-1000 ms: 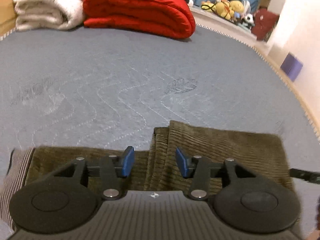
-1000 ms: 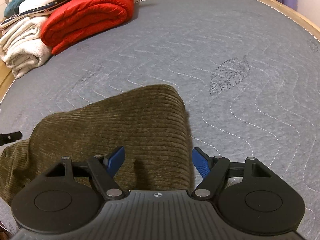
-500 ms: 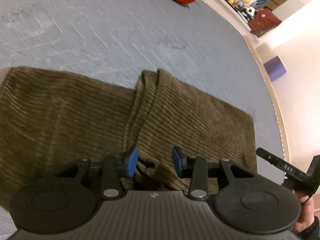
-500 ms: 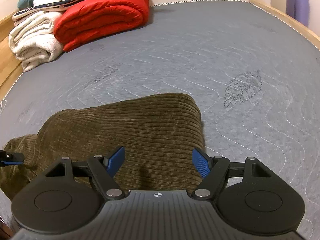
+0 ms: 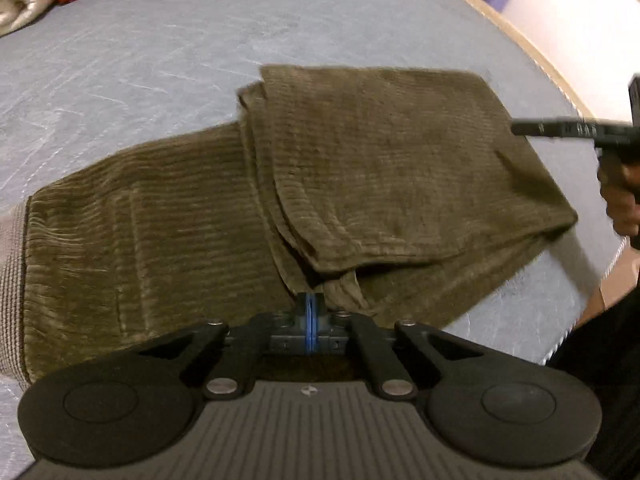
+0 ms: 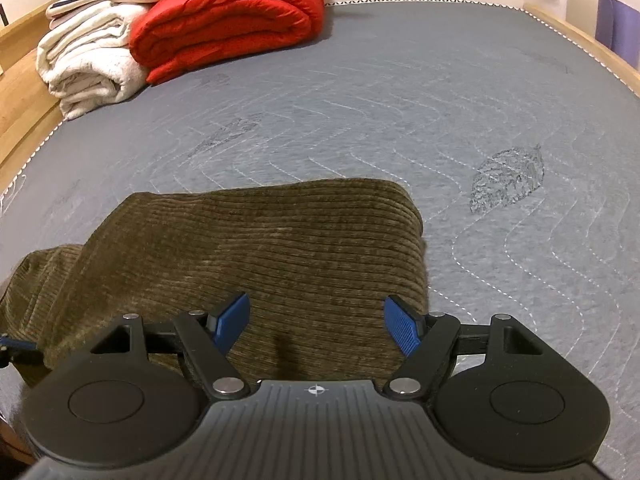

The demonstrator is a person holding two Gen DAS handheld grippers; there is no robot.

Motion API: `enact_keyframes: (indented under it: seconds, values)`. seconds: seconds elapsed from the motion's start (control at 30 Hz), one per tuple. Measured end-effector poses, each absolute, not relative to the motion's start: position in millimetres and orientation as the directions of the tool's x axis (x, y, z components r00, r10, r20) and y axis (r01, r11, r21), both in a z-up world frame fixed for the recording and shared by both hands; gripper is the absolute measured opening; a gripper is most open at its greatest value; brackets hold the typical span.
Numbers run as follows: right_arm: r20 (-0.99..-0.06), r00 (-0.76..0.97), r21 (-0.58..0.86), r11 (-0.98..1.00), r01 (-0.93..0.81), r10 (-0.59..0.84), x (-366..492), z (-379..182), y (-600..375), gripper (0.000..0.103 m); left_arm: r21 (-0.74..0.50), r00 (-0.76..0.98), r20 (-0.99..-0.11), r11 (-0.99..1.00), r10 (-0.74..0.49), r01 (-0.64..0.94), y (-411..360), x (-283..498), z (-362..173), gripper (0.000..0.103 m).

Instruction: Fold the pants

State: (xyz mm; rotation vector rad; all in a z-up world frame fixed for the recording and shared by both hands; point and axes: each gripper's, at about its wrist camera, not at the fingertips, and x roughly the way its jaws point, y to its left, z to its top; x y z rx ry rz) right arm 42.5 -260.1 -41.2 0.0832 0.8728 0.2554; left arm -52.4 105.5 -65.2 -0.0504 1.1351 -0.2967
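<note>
The pants, olive corduroy, lie across the near part of the grey quilted bed, waistband at the far left and the legs already doubled back over the right half. At that near edge, where the folded-back layers meet the seat, the left tongs are pressed together, and they appear to be pinching the cloth there, though the blue pads hide how many layers they hold. To fold well from here, I would judge it best to lift only enough to free the cloth from the bed, then carry it straight across so the edges line up. Further right, the right tongs stand wide apart above the folded bundle, holding nothing; they could press down or take the matching corner so the stack does not skew.
</note>
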Motion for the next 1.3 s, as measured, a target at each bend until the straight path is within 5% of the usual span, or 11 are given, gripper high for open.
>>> enact_keyframes:
  seconds: [0.03, 0.07, 0.1, 0.17, 0.4, 0.63, 0.9, 1.0, 1.07, 1.2, 1.3]
  values:
    - [-0.749, 0.613, 0.173, 0.967, -0.186, 0.252, 43.0, -41.6, -260.1, 0.076, -0.229, 0.410, -0.866, 0.957, -0.285, 0.181, 112.3, -50.0, -59.9, 0.002]
    - [-0.753, 0.610, 0.169, 0.968, -0.184, 0.247, 44.1, -42.1, -260.6, 0.076, -0.273, 0.445, -0.841, 0.951, -0.308, 0.143, 120.3, -46.9, -54.0, 0.014]
    - [-0.755, 0.609, 0.166, 0.969, -0.182, 0.244, 44.5, -42.0, -260.2, 0.076, -0.315, 0.474, -0.818, 0.943, -0.325, 0.103, 127.8, -43.6, -49.5, 0.044]
    - [-0.756, 0.609, 0.163, 0.969, -0.184, 0.242, 43.2, -41.5, -259.0, 0.076, -0.395, 0.517, -0.782, 0.919, -0.349, 0.023, 139.7, -35.9, -45.9, 0.069]
    - [-0.777, 0.564, 0.153, 0.953, -0.263, 0.280, 33.4, -45.8, -253.7, 0.076, -0.455, 0.425, -0.828, 0.881, -0.366, -0.127, 138.2, -13.4, -83.8, 0.069]
    - [-0.763, 0.483, 0.061, 0.793, -0.606, 0.429, -15.3, -40.6, -231.7, 0.077, -0.402, 0.393, -0.859, 0.908, -0.330, -0.117, 128.7, -18.3, -100.1, 0.067]
    - [-0.786, 0.545, -0.272, 0.630, -0.727, 0.290, -57.2, -65.4, -212.2, 0.072, -0.341, 0.399, -0.870, 0.938, -0.290, -0.062, 108.5, -19.7, -102.5, 0.035]
    - [-0.785, 0.573, -0.356, 0.585, -0.729, 0.236, -60.4, -71.8, -215.3, 0.045, -0.336, 0.402, -0.866, 0.941, -0.297, -0.030, 106.5, -22.0, -99.0, 0.018]
    - [-0.782, 0.572, -0.356, 0.576, -0.736, 0.248, -61.6, -65.9, -222.8, 0.018, -0.364, 0.425, -0.844, 0.931, -0.326, -0.009, 108.8, -28.2, -84.8, 0.016]
    - [-0.716, 0.617, -0.354, 0.592, -0.724, 0.327, -68.8, -32.4, -248.1, 0.013, -0.442, 0.511, -0.759, 0.895, -0.403, 0.050, 116.9, -52.5, -39.6, 0.016]
    - [-0.753, 0.543, -0.258, 0.593, -0.763, 0.372, -71.1, -25.1, -272.2, 0.014, -0.390, 0.406, -0.823, 0.915, -0.396, 0.103, 96.9, -58.9, -56.0, 0.023]
